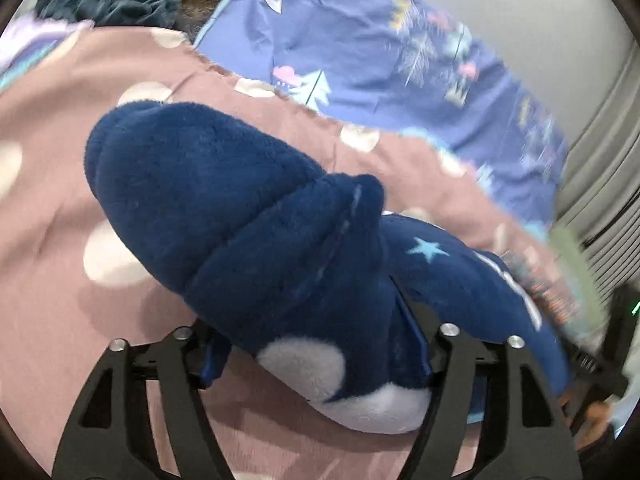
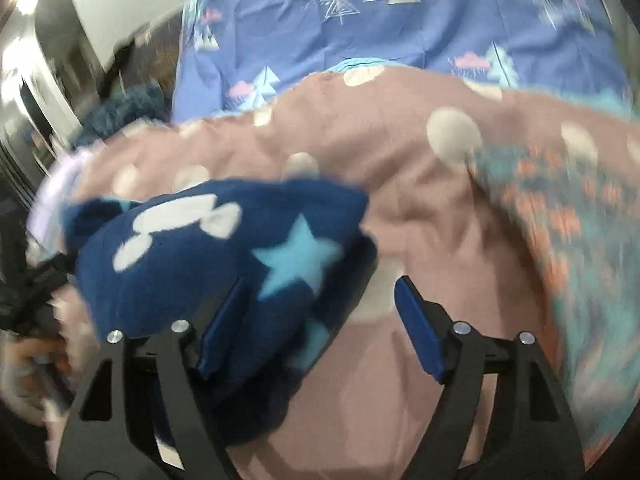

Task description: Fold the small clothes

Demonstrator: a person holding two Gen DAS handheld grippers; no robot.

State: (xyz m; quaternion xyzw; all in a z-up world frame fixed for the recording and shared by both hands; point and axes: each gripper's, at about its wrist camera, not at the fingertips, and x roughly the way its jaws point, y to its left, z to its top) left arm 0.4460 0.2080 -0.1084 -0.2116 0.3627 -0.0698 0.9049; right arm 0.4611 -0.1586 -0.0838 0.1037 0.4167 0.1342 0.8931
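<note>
Jaws of left gripper [image 1: 316,344] clamp bunched navy fleece garment [image 1: 240,208]; right gripper [image 2: 316,328] gapes.

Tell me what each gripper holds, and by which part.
The left gripper is shut on the navy fleece garment, at its bunched end with white patches. The right gripper is open, holding nothing; the garment only lies across its left finger.

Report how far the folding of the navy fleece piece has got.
Done: the navy fleece garment is already bunched into thick layered folds on the pink dotted blanket. In hand: the left gripper has its jaws closed on that bundle; the right gripper is open beside it. Left: setting it down, plus the teal patterned cloth and a dark heap.
</note>
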